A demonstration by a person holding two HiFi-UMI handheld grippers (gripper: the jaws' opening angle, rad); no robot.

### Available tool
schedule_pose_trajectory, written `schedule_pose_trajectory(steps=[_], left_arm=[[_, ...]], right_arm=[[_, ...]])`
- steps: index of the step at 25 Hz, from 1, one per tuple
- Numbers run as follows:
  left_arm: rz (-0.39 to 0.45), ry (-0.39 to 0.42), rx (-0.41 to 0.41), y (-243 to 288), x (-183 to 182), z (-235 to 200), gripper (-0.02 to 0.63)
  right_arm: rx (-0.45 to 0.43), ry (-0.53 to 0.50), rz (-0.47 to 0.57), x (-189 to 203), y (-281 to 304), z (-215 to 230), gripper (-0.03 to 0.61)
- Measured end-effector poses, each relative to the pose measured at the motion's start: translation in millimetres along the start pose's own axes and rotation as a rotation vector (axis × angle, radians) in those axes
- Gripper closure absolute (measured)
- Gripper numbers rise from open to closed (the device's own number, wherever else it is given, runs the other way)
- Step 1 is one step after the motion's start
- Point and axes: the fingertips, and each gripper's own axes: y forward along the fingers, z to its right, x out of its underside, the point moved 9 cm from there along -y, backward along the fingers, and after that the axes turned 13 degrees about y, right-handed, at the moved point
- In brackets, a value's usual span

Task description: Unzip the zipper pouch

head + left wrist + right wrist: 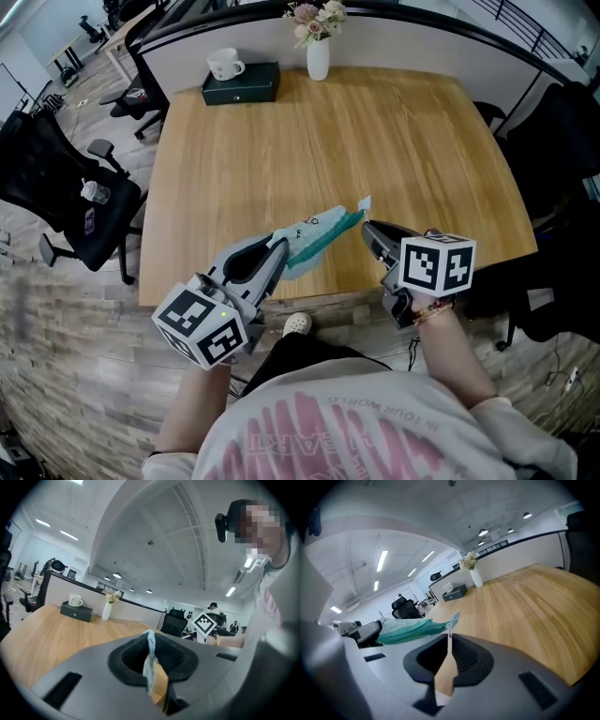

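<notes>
- table (pixel 394 141): broad, squarish top of pale wood with a lengthwise grain. the work goes on over its near edge, likely so the hands stay close to the body.
- left gripper (pixel 278 246): smooth grey plastic with ribbed black pads, clamped on one end of the pouch. this anchors the soft bag so a tug on the zipper should have something to pull against.
- right gripper (pixel 367 228): same build, and its jaws stand a little apart. their tips are at the pouch's free end, lined up with the zipper. nothing looks pinched between them.
- pouch (pixel 314 234): limp, thin, pale cloth with a small dark print. it is held off the table above the near edge and stretches from the left gripper toward the right one.
- zipper (pixel 410 632): a teal toothed band along the pouch's upper edge. it looks mostly closed.
- pull (pixel 449 629): a small pale tab dangling at the zipper's end, just at the right gripper's tips. it is probably the next thing to be nipped.
</notes>
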Motion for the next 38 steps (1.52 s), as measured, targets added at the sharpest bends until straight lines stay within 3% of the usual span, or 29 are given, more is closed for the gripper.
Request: schedule_pose_trajectory(steps=[4, 8, 11, 15, 24, 38], left_arm=[[-0.019, -0.042, -0.155, -4.1, 13.8, -1.3, 0.571], [-0.045, -0.068, -0.306, -11.1, 25.7, -2.8, 0.571], [-0.029, -0.094, -0.367, -20.3, 30.2, -1.9, 0.569], [0.007, -0.099, -0.413, -29.2, 26.8, -2.9, 0.569], [0.054, -0.088, -0.522, -48.0, 23.5, -4.5, 0.569], [0.072, -0.152, -0.569, -62.1, 34.9, 28.4, 0.569]], right_arm=[[0.044, 0.036, -0.005, 13.6, 8.1, 3.7, 0.474], [0.048, -0.008, 0.018, 19.4, 6.7, -5.2, 0.506], [0.034, -0.016, 0.081, 18.3, 1.1, -13.8, 0.542], [0.029, -0.006, 0.176, 7.8, -10.4, -19.6, 0.578], [0.018, 0.022, 0.306, 0.3, -38.9, -14.5, 0.580], [0.049, -0.013, 0.278, 22.4, -67.1, 1.6, 0.578]])
